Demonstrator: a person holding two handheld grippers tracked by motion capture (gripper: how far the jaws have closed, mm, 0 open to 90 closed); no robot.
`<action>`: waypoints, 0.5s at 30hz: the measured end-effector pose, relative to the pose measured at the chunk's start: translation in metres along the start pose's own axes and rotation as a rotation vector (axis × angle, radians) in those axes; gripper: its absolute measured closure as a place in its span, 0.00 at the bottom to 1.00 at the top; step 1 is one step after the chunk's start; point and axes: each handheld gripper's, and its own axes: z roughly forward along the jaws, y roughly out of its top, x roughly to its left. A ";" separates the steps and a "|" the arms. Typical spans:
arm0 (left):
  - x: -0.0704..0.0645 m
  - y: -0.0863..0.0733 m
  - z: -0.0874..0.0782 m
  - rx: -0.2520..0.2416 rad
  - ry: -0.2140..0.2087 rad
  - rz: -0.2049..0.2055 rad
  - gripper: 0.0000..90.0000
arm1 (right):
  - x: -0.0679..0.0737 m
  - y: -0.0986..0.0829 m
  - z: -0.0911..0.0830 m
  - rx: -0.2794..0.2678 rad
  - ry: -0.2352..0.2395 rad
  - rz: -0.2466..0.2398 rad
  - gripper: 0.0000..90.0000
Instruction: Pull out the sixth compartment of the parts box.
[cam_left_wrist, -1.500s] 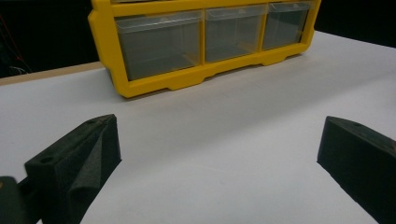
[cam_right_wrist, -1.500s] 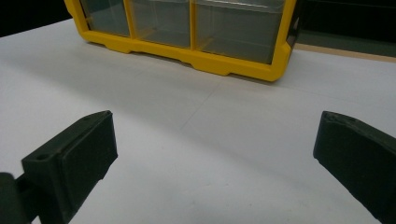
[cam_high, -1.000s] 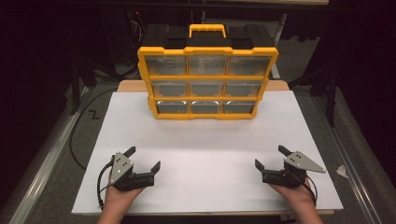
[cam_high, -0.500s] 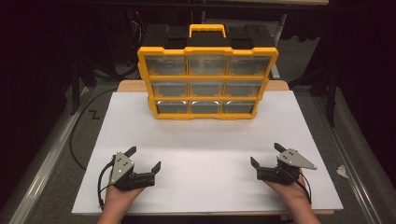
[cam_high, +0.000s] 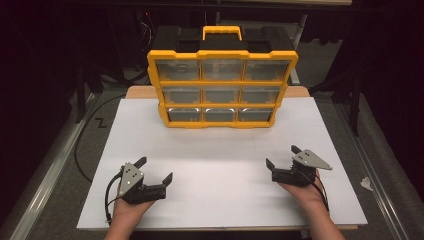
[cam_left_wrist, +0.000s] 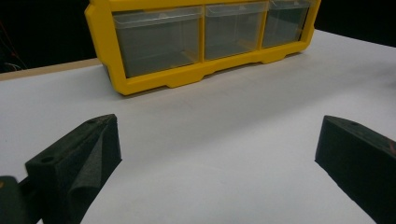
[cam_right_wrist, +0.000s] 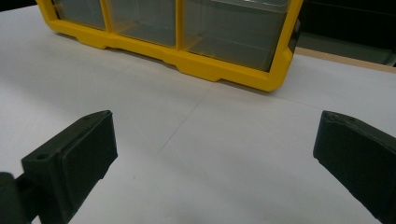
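Observation:
A yellow organizer case (cam_high: 222, 90) with clear drawers in three rows and a yellow handle stands upright at the back of the white table (cam_high: 225, 150). My left gripper (cam_high: 155, 169) rests low near the front left, open, with nothing between its fingers. My right gripper (cam_high: 282, 156) sits at the front right, also open and empty. In the left gripper view the gripper (cam_left_wrist: 217, 154) faces the case's bottom row (cam_left_wrist: 187, 77) from well short of it. In the right gripper view the gripper (cam_right_wrist: 215, 149) points at the case's lower right corner (cam_right_wrist: 224, 70).
A wooden board edge (cam_high: 137, 91) shows behind the white surface. A black cable (cam_high: 82, 145) loops on the floor at the left. A small white scrap (cam_high: 366, 184) lies on the floor at the right. Dark surroundings ring the table.
My right gripper has shifted a little to the left and forward over the table. The left gripper and the case have stayed put.

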 end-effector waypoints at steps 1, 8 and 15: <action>0.000 0.000 0.000 -0.004 0.000 0.000 0.01 | -0.001 0.001 0.002 -0.001 -0.001 0.002 0.01; 0.000 0.000 0.000 0.003 0.004 -0.001 0.01 | -0.006 0.007 0.019 0.016 -0.016 0.011 0.01; 0.001 0.000 0.002 0.007 0.004 0.000 0.01 | -0.010 0.011 0.032 0.028 -0.045 0.014 0.01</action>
